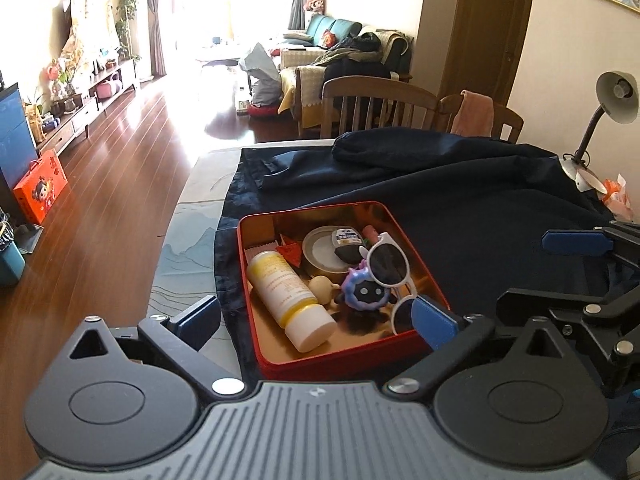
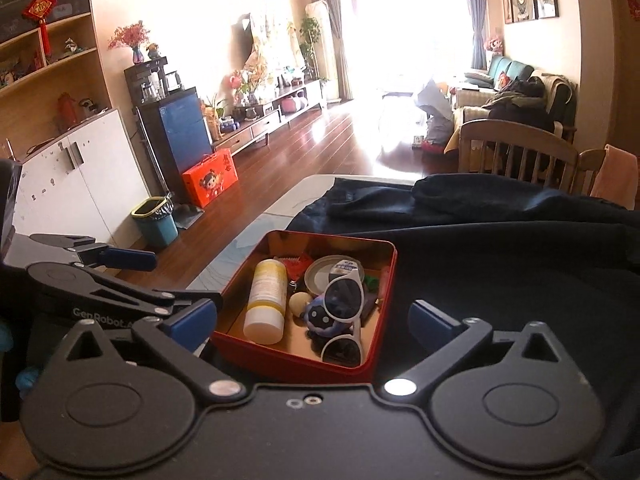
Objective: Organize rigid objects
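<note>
A red tin box sits on a dark blue cloth on the table. Inside lie a white and yellow bottle, white sunglasses, a purple toy, a round tin lid, a small beige ball and other small items. My left gripper is open and empty just before the box's near edge. My right gripper is open and empty, close over the box's near side. The right gripper also shows in the left wrist view, and the left gripper in the right wrist view.
A rumpled dark garment lies at the table's far side. A desk lamp stands at the right edge. Wooden chairs stand behind the table. The table's left edge drops to a wooden floor.
</note>
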Available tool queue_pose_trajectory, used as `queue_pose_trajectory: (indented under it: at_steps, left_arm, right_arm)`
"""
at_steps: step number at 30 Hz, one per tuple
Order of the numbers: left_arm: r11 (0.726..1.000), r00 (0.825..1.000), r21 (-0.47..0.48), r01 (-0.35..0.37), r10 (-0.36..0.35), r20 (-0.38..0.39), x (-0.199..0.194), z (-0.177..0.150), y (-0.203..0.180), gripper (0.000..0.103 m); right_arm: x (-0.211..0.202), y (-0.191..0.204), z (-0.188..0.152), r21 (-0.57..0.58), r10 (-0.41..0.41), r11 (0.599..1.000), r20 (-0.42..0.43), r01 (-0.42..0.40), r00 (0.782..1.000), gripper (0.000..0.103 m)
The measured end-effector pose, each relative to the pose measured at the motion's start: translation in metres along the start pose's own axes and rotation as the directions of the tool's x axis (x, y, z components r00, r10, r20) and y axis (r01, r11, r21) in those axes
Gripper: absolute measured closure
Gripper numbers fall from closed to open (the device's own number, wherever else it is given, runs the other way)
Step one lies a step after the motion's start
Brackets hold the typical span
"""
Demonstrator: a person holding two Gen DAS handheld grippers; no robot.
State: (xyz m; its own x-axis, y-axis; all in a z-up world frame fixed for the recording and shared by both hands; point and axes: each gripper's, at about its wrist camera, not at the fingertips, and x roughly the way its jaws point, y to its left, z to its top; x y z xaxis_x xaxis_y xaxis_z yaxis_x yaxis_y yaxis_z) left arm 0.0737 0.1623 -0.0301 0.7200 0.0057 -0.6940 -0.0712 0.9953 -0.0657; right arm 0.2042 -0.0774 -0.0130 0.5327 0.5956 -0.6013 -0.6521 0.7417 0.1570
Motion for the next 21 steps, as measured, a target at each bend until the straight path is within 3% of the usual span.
queue_pose_trajectory:
  at_steps: [21]
  left_arm:
    - [1.0,1.0,0.01,0.026,-0.026,0.015,-0.023,-0.006,-0.028,0.001]
  right_arm:
    - [-0.027,-0.007,-0.017,0.058,-0.05,0.997,0.046,0.047,0.998,0.0]
